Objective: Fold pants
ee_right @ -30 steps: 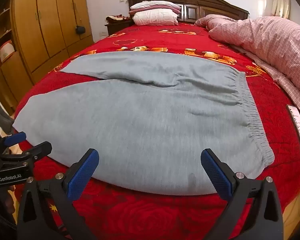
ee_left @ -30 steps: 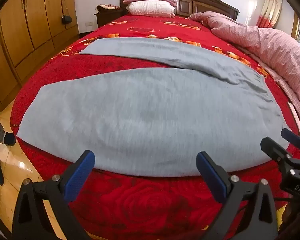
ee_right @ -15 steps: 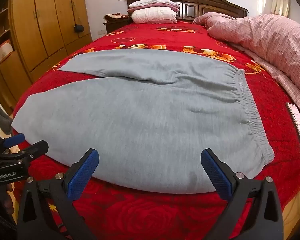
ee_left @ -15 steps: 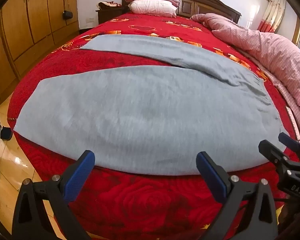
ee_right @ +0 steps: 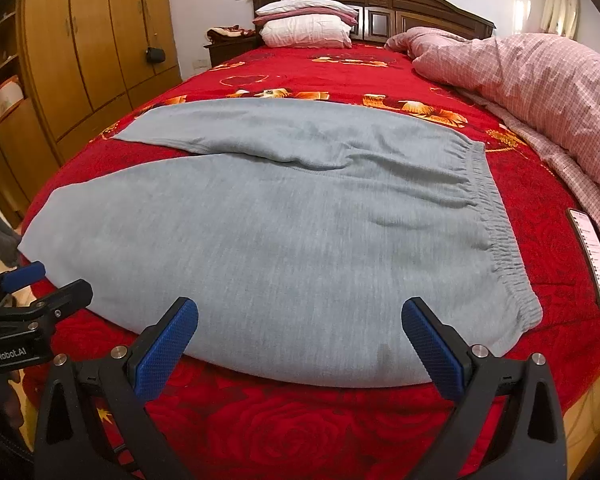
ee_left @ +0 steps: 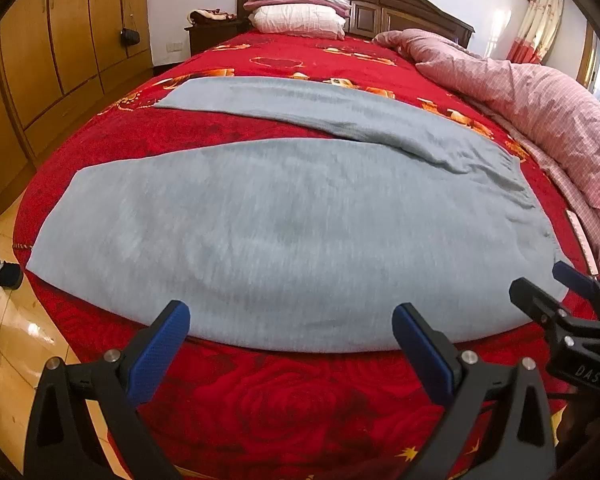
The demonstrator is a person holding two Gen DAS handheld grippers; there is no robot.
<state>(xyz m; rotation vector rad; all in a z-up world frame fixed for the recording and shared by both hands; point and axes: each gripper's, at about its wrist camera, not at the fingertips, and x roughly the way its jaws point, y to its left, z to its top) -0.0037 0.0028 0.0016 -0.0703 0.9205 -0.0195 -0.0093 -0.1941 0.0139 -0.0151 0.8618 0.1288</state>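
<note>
Grey pants [ee_left: 284, 232] lie spread flat on the red bed, waistband [ee_right: 496, 220] to the right, two legs running left, the far leg [ee_left: 300, 104] angled away. My left gripper [ee_left: 290, 320] is open and empty, just short of the near leg's edge. My right gripper [ee_right: 300, 316] is open and empty, near the same edge by the waistband end. Each gripper also shows in the other's view: the right one [ee_left: 552, 292] and the left one [ee_right: 48, 280].
The red rose blanket [ee_left: 300, 400] covers the bed. A pink checked duvet [ee_right: 540, 80] is heaped along the right side. A phone [ee_right: 592, 256] lies right of the waistband. Pillows [ee_right: 306, 24] sit at the headboard. Wooden wardrobes [ee_left: 60, 40] stand left.
Both grippers have shifted slightly forward and up over the bed edge; the pants look the same and lie unmoved. Both stay open.
</note>
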